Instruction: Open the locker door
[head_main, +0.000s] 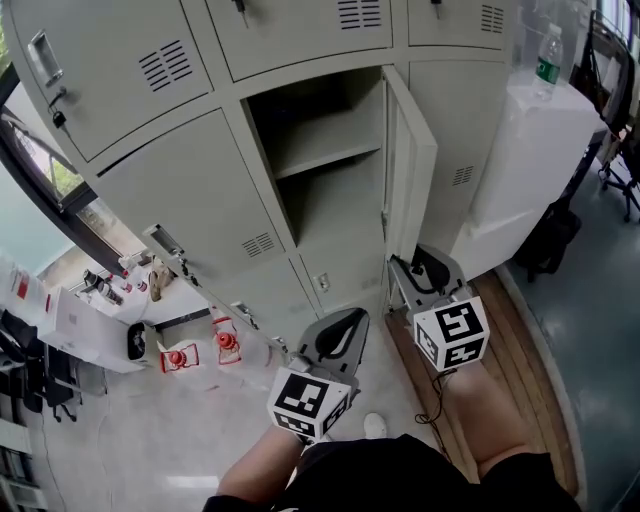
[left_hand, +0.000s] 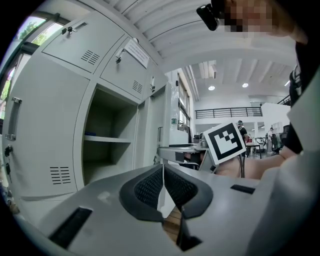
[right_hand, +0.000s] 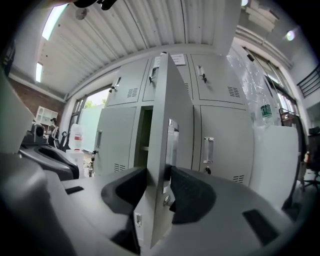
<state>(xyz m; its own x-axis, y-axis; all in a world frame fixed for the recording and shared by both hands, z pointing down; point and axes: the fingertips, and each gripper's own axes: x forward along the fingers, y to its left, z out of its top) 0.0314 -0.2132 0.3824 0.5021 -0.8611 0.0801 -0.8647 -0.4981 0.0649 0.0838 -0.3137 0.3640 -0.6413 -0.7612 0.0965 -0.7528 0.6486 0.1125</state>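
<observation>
Locker door (right_hand: 162, 125) stands swung out from its compartment (head_main: 320, 150), handle edge between the closing, seemingly not yet pressing jaws of the right gripper (right_hand: 159, 186); left gripper (left_hand: 163, 171) idle, pinched together on nothing; advise seating pads squarely, then following the hinge arc.

The pale shiny floor (head_main: 130, 440) carries two small red and white things (head_main: 177, 357) that lie side by side near the foot of the lockers. A white shoe tip (head_main: 375, 426) rests on this floor too. White boxes (head_main: 85, 330) sit on it at the left. A strip of brown wooden boards (head_main: 520, 370) lies along the right. A tall white cabinet (head_main: 540, 150) stands at its far end, with a clear plastic bottle with a green label (head_main: 547, 55) upright on top. A black bag (head_main: 552, 240) sits on the blue-grey floor (head_main: 600, 330) beside the cabinet. Inside the open grey locker (head_main: 335, 205) is a flat grey metal shelf (head_main: 325, 150).
</observation>
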